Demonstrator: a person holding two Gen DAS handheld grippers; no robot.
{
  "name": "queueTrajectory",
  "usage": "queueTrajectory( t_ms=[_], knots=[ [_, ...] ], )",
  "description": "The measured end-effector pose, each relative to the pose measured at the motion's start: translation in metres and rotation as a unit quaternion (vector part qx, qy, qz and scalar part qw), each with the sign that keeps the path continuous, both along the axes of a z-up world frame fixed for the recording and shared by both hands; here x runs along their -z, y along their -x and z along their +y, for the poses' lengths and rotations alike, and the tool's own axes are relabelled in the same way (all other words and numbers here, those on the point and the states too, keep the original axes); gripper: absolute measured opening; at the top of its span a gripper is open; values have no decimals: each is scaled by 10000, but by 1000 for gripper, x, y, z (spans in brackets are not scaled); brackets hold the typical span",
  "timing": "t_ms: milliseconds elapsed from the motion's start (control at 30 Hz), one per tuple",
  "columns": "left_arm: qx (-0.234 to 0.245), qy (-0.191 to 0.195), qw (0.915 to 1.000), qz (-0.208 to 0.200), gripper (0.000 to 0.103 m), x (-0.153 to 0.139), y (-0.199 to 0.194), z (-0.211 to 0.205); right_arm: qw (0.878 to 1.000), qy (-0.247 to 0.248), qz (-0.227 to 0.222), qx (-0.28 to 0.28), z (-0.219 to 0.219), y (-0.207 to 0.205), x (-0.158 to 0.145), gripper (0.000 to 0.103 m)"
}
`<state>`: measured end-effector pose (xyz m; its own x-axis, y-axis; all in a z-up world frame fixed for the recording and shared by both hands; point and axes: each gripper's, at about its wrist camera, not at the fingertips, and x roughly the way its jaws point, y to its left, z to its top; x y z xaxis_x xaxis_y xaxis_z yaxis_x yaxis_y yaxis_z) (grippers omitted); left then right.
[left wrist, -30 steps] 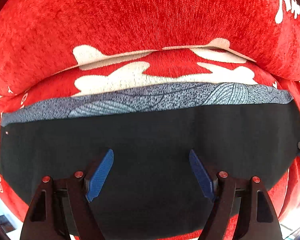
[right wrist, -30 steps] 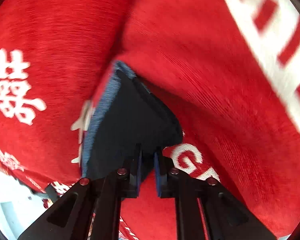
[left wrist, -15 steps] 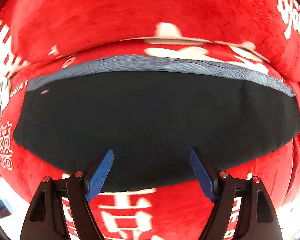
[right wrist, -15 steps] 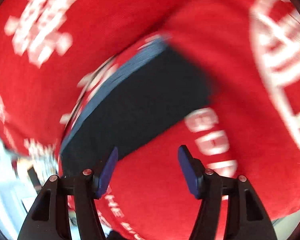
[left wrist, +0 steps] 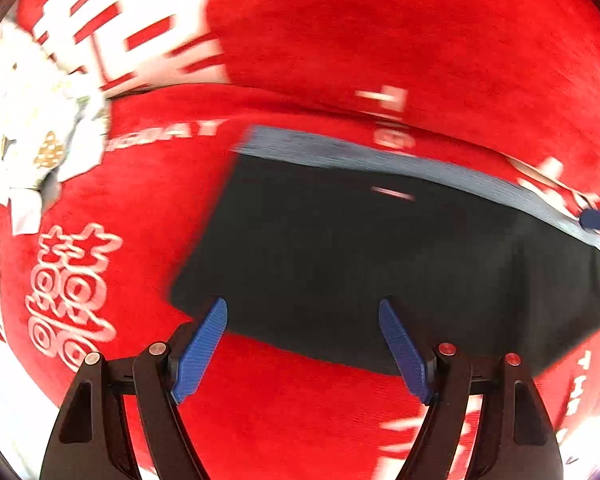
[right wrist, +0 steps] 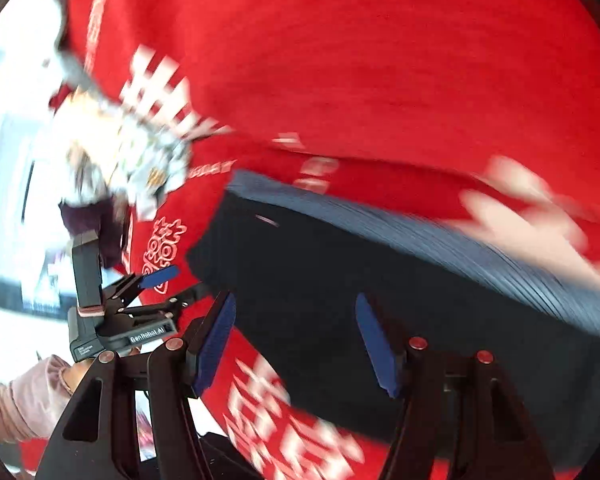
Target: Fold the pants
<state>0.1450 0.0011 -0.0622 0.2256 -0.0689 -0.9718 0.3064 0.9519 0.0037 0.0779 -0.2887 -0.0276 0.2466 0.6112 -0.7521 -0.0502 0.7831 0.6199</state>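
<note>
Two tools hang over the red cover point(left wrist: 300, 420), neither holding anything. The left tool point(left wrist: 302, 344) has its jaws spread, with the near left corner of the folded pants point(left wrist: 380, 260) just ahead of its tips. The right tool point(right wrist: 296, 340) also stands spread above the pants' near edge; its jaws have just been opening, and nothing sits between them now. The pants lie as a flat dark rectangle, grey waistband point(right wrist: 420, 236) along the far side. The folding looks essentially finished; little seems left beyond pulling away.
</note>
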Motion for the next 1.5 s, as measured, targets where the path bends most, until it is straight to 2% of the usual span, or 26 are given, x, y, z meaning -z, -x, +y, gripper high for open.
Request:
queueTrajectory(
  t_ms=[100, 267, 400, 467, 533, 567, 600, 800, 933, 1067, 1100, 1200, 1300, 1333, 1500],
  knots=[
    [-27, 173, 9997, 152, 80, 23, -31, 32, 9978, 122, 63, -643, 77, -66, 16, 67],
    [107, 602, 9976, 340, 80, 58, -62, 59, 9811, 1078, 40, -1607, 178, -146, 55, 67],
    [139, 1203, 9911, 553, 80, 73, -68, 69, 9653, 1602, 26, -2064, 215, -179, 80, 67],
    [210, 1423, 9878, 589, 80, 76, -68, 70, 9598, 1763, 173, -2177, 223, -192, 93, 67],
    [306, 1642, 9841, 610, 78, 76, -65, 69, 9570, 1767, 422, -2262, 223, -197, 104, 51],
    [336, 1704, 9829, 613, 69, 75, -62, 68, 9573, 1658, 509, -2311, 223, -197, 107, 15],
    [389, 1788, 9809, 668, 65, 76, -59, 67, 9577, 1569, 604, -2335, 224, -197, 108, 9],
    [445, 1760, 9806, 736, 62, 79, -44, 68, 9577, 1114, 482, -2610, 228, -181, 74, 8],
    [408, 1671, 9826, 706, 62, 75, -31, 78, 9549, 1064, 512, -2723, 239, -182, 72, 8],
    [171, 1386, 9884, 601, 62, 67, -31, 88, 9540, 1564, 695, -2460, 241, -188, 111, 9],
    [92, 1358, 9891, 565, 62, 63, -32, 89, 9637, 1405, 732, -2150, 236, -191, 117, 13],
    [18, 1399, 9896, 333, 63, 42, -37, 84, 9769, 1240, 658, -1612, 222, -185, 103, 20],
    [164, 1480, 9886, 215, 64, 28, -53, 61, 9813, 1325, 486, -1305, 200, -162, 77, 20],
    [200, 1465, 9889, 177, 67, 28, -59, 49, 9854, 1284, 466, -1019, 183, -148, 67, 20],
    [250, 1437, 9890, 262, 67, 35, -81, -5, 9928, 840, 818, 258, 108, -81, 48, 20]
  ],
)
